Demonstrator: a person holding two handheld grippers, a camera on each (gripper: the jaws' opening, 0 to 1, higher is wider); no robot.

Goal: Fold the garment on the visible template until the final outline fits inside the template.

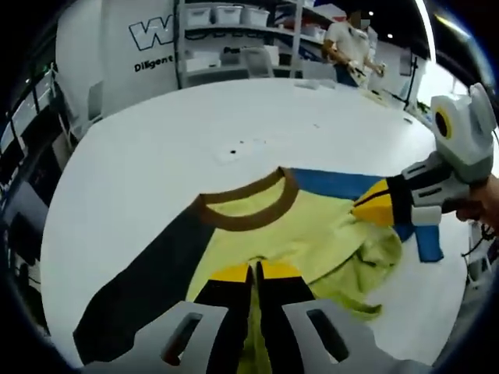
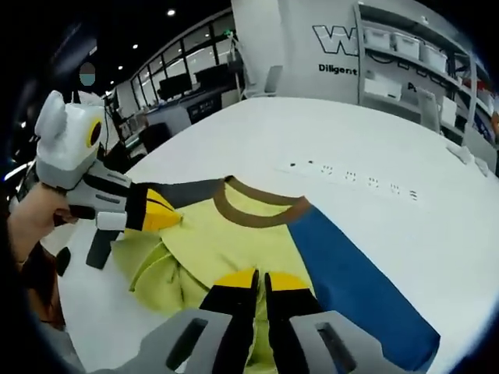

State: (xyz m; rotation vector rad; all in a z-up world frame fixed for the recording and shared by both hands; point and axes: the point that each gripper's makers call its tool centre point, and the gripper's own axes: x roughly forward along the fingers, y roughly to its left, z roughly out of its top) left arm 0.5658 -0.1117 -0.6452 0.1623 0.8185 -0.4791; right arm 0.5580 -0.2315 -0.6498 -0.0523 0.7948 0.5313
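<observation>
While the garment lies on the white table, both grippers work at its yellow-green body. The garment is a shirt with a brown collar, a dark grey sleeve and a blue sleeve. All positions below are given relative to the brown collar.

Left gripper view — the left gripper stands on the near side of the collar, over the middle of the yellow-green body. Its yellow-tipped jaws are pressed nearly together with only a narrow gap, and a strip of fabric shows in that gap; whether they actually pinch the cloth cannot be told. The right gripper enters to the right of the collar, where the blue sleeve meets the body. Its jaws look closed over bunched fabric there. The cloth below it is rumpled into folds.

Right gripper view — the right gripper sits below the collar on the yellow-green body, jaws drawn close together with fabric between and beneath them. The blue sleeve runs away from the collar toward the lower right. The left gripper appears left of the collar, held by a hand, its yellow tips at the dark grey sleeve. Loose folds of the body lie below it.

Beyond the collar, a row of small dark marks lies on the table.
</observation>
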